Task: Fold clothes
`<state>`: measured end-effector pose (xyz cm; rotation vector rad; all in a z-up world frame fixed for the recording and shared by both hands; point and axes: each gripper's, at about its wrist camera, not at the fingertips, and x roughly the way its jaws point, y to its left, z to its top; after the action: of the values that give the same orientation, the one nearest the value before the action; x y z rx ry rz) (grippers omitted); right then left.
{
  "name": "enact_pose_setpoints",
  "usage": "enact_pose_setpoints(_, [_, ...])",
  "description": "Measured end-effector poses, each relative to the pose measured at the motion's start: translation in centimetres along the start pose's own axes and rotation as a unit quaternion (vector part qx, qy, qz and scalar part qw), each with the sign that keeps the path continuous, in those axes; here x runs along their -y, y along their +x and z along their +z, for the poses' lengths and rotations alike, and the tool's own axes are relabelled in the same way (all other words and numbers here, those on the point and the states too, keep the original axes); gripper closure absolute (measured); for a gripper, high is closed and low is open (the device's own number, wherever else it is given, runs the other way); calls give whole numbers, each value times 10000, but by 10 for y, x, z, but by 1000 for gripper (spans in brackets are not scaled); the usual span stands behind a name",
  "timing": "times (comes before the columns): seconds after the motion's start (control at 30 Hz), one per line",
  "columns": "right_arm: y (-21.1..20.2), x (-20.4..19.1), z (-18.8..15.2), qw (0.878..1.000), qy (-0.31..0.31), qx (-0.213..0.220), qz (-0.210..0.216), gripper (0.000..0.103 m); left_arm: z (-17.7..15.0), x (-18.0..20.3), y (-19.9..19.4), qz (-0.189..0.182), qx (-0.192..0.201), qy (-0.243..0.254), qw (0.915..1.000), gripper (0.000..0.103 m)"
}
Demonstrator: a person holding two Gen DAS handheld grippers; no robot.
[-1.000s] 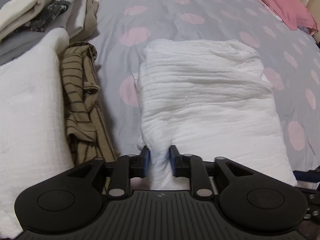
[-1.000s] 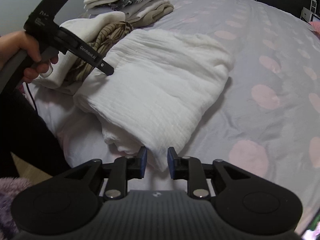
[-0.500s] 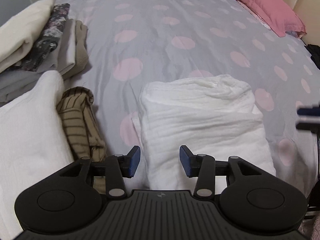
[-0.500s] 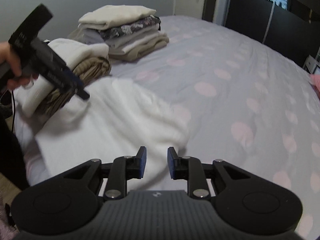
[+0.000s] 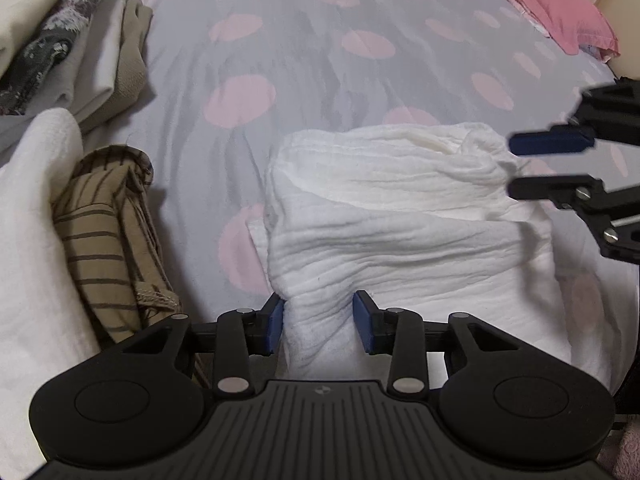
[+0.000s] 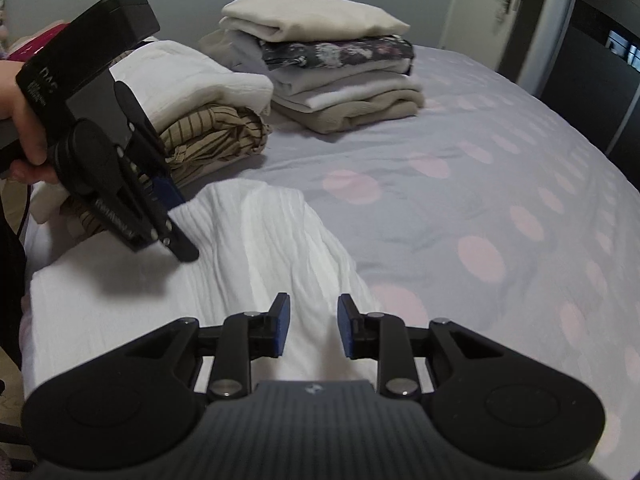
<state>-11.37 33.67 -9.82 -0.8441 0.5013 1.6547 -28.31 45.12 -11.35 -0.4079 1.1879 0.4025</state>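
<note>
A folded white crinkled garment (image 5: pixel 404 224) lies on the grey bedspread with pink dots (image 5: pixel 280 40). My left gripper (image 5: pixel 319 326) has its blue pads on either side of a raised fold at the garment's near left corner; the jaws stand partly apart with cloth bunched between them. It shows from the side in the right wrist view (image 6: pixel 176 220). My right gripper (image 6: pixel 310 330) hovers over the garment's (image 6: pixel 256 248) right side with jaws parted and cloth lying between them. It enters the left wrist view from the right (image 5: pixel 532 162), at the garment's far right corner.
A striped tan garment (image 5: pixel 108 236) and a white folded towel (image 5: pixel 32 240) lie stacked to the left. A taller pile of folded clothes (image 6: pixel 332 76) stands beyond. A pink pillow (image 5: pixel 552 8) lies at the far right. A dark wardrobe (image 6: pixel 592 60) stands past the bed.
My left gripper let go of the garment's corner, drew back with jaws wide, then returned and narrowed around the corner fold. My right gripper swung from the near edge to the garment's right side.
</note>
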Motion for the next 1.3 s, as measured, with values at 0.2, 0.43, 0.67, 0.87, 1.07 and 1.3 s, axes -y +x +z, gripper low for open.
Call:
enact_pose_setpoints(0.2, [21,6,4,9995,-21,-168,273,99,-1,-3,4,-16,-70,-44,10000,76])
enact_pose_setpoints(0.43, [26,37,19,9971,636,127,-388,100,-3,-5,9,48,-149,-60,9999,80])
enact_pose_setpoints(0.67, [22,44,10,9927,1196,159,21,90,-1,-9,6,12,-114,-181,9998,76])
enact_pose_setpoints(0.87, [-17,55,-13,9882,1461,275,-355,85,-2,-8,-15,-15,107,-145,9998,76])
enact_pose_setpoints(1.07, [-13,54,-45,9817,1865,-27,-377,85,-10,-5,-23,8,120,-51,9999,74])
enact_pose_setpoints(1.3, [-17,44,-72,9545,2943,-59,-471,57,-13,-9,-11,117,158,-252,9995,55])
